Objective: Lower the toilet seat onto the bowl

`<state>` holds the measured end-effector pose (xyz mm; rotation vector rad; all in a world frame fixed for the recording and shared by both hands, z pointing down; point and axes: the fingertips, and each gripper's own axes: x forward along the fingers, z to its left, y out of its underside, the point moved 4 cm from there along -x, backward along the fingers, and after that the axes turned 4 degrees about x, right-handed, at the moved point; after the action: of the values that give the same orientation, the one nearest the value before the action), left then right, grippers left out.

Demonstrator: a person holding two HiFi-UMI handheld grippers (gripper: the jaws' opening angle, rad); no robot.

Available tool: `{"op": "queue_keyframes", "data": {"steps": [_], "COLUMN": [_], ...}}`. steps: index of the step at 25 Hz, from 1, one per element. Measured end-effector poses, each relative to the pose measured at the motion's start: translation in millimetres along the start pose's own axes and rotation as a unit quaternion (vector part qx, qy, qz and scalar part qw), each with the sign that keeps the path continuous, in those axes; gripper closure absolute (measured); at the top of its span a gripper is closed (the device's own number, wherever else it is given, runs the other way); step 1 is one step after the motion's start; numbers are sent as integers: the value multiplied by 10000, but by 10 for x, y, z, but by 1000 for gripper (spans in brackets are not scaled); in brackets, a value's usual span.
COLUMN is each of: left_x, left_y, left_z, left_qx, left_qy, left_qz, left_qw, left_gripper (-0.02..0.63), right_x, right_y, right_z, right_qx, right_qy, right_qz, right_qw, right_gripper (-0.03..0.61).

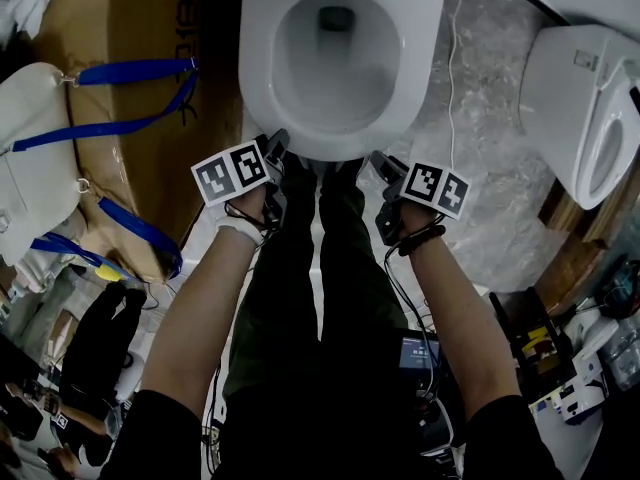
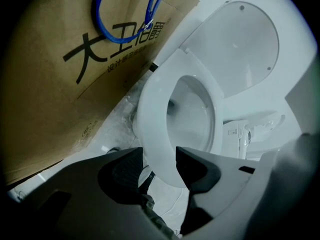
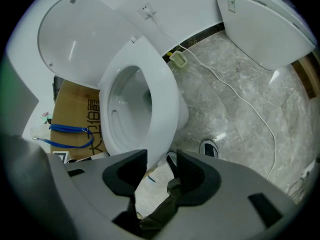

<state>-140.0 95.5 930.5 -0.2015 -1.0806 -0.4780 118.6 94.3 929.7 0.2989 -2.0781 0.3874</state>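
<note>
Two open grippers [image 1: 278, 148] [image 1: 384, 164] seemingly flank the seat rim [image 1: 332, 142].

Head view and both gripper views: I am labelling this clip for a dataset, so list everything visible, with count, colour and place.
toilet seat: one, white, down on the bowl, top centre
bowl: one, white, under the seat
lid: one, white, raised behind the seat
second toilet: one, white, far right
cardboard box: one, brown, left of the bowl
straps: several, blue, across the cardboard box
cable: one, white, on the floor right of the bowl
floor: grey stone
legs: two, dark trousers, in front of the bowl
left gripper: one, dark, jaws apart, seat's front rim showing between them
right gripper: one, dark, jaws apart, empty, at the bowl's front right
</note>
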Motion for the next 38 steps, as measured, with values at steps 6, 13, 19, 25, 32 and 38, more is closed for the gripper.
{"op": "queue_keyframes", "data": {"steps": [6, 13, 19, 25, 32, 38], "left_x": [-368, -1097, -1814, -2456, -3187, -3832], "left_y": [-134, -418, -659, -748, -732, -707], "left_z": [-310, -836, -1230, -1572, -2092, -2648], "left_qx": [369, 487, 867, 952, 1192, 1631], "left_qy": [97, 441, 627, 985, 1620, 2334], "left_qz": [-119, -539, -947, -1426, -1751, -1955], "left_qw": [9992, 9964, 9897, 9803, 9638, 9384], "left_gripper": [400, 400, 401, 401, 401, 401], "right_x": [-426, -1187, -2038, -2896, -3788, -4677], "right_y": [-276, -798, -1258, -1592, -1532, -1086], "right_z": [335, 874, 1253, 1442, 1694, 2343], "right_qx": [-391, -547, -1072, -1526, -1226, -1553], "right_qy": [-175, -536, -572, -678, -1216, -1786], "right_qz": [-450, -1168, -1799, -2626, -3335, -3630], "right_qw": [9981, 9902, 9762, 9503, 9268, 9012], "right_gripper": [380, 413, 430, 446, 462, 468]}}
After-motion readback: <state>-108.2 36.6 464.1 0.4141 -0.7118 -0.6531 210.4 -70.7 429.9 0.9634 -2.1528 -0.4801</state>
